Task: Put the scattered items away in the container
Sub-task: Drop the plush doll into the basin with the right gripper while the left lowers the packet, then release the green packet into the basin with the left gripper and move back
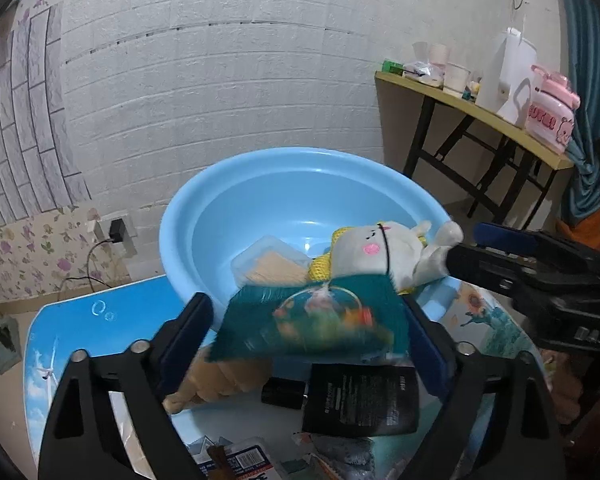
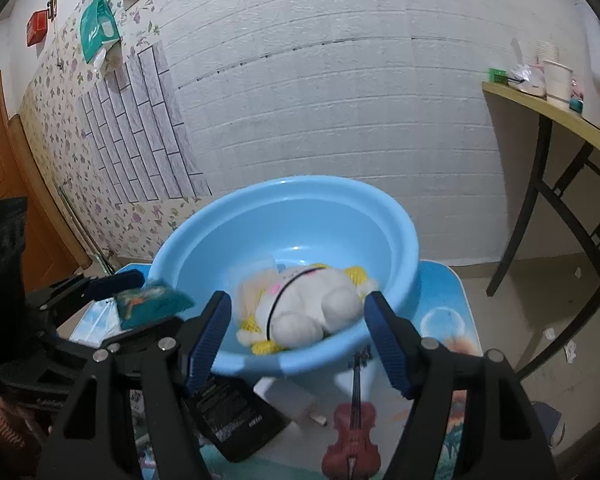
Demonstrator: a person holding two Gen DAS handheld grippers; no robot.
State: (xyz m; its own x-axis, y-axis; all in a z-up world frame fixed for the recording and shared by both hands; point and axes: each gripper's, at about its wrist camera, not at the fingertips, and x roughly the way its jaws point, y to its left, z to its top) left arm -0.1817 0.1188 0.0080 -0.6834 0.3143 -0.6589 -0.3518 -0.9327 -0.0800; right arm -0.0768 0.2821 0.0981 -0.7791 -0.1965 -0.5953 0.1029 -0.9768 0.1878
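A light-blue basin (image 1: 260,168) (image 2: 284,184) stands on a small blue printed table (image 1: 112,320). Inside it lie a white plush toy with yellow knit (image 1: 380,252) (image 2: 312,304) and a clear box of sticks (image 1: 272,264). My left gripper (image 1: 305,302) is open at the near rim. A blurred teal packet (image 1: 312,320) (image 2: 148,300) sits loose between its pads, with a gap at the left pad. My right gripper (image 2: 298,300) is open around the plush, with its pads apart from it. Seen from the left wrist, the plush's foot is right beside that gripper's fingertip (image 1: 460,256).
On the table in front of the basin lie a black packet (image 1: 360,400) (image 2: 232,412), a small black box (image 1: 284,392), a brown plush piece (image 1: 220,380) and a toy violin (image 2: 352,436). A side table (image 1: 480,108) with cups stands at the right by the brick-pattern wall.
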